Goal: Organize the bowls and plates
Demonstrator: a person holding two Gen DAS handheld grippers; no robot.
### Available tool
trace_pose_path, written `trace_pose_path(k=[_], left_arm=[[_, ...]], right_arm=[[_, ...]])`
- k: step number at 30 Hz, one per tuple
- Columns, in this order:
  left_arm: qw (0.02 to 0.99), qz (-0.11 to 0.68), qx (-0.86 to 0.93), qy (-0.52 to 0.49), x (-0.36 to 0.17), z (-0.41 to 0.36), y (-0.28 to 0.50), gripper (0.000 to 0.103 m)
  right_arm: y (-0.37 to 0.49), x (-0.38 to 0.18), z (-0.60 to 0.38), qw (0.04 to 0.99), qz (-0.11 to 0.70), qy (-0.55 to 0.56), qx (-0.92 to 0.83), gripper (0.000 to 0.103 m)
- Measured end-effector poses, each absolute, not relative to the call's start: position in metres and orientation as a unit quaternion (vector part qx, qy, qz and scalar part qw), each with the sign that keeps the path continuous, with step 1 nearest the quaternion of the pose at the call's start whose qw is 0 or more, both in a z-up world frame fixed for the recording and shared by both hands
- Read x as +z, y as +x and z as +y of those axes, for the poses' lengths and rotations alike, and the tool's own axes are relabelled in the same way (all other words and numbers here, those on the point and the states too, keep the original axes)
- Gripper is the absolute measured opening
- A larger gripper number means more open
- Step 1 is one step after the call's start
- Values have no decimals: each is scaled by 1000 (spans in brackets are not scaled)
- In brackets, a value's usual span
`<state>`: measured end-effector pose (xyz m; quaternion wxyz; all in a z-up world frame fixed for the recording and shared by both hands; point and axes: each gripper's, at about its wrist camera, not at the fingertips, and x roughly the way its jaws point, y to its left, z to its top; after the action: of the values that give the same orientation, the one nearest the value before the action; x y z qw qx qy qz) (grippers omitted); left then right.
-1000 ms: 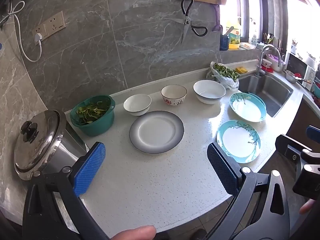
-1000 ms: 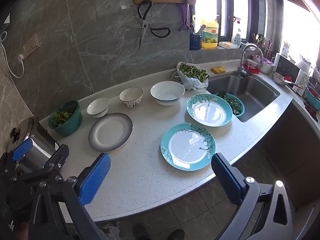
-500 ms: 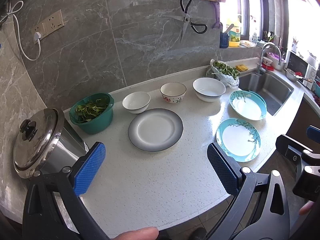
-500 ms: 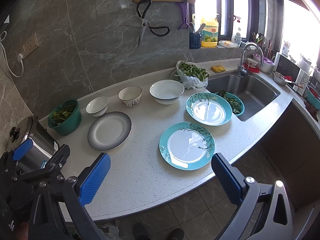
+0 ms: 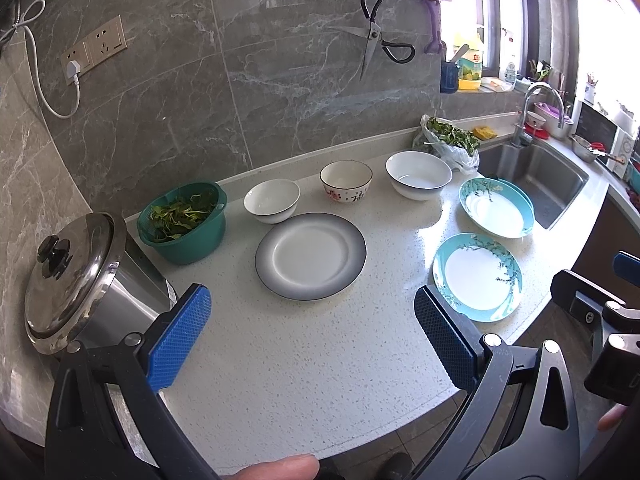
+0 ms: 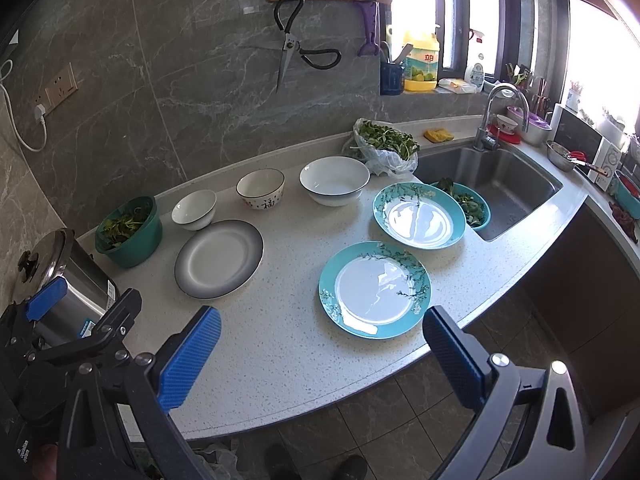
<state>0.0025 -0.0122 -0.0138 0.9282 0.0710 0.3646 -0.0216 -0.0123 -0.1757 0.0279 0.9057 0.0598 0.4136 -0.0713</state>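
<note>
On the white counter lie a grey-rimmed plate (image 5: pixel 311 256) (image 6: pixel 219 263), a near teal plate (image 5: pixel 478 276) (image 6: pixel 375 289) and a far teal plate (image 5: pixel 495 213) (image 6: pixel 419 215). Behind them stand a small white bowl (image 5: pixel 272 201) (image 6: pixel 194 209), a patterned bowl (image 5: pixel 346 181) (image 6: pixel 260 189) and a large white bowl (image 5: pixel 418 175) (image 6: pixel 334 180). My left gripper (image 5: pixel 312 340) is open and empty above the counter's front, short of the grey plate. My right gripper (image 6: pixel 320 360) is open and empty at the counter's front edge, just short of the near teal plate.
A steel pot with lid (image 5: pixel 76 276) stands at the left, a green colander of greens (image 5: pixel 182 222) beside it. A bag of greens (image 5: pixel 450 140) and the sink (image 6: pixel 492 184) are at the right, a teal basket of greens (image 6: pixel 466 206) at its edge. Scissors (image 5: pixel 376 40) hang on the wall.
Both grippers have shifted very slightly; the view has drifted a little. Jaws stay open and nothing on the counter has moved.
</note>
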Motion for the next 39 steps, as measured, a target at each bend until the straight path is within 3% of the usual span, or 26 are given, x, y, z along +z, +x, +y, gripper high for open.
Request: trace_pose_path(k=[39], left_arm=[[925,374,-14,74,-23,-24,17,103]], right_arm=[[3,17,-188,899,429,60,-58,103]])
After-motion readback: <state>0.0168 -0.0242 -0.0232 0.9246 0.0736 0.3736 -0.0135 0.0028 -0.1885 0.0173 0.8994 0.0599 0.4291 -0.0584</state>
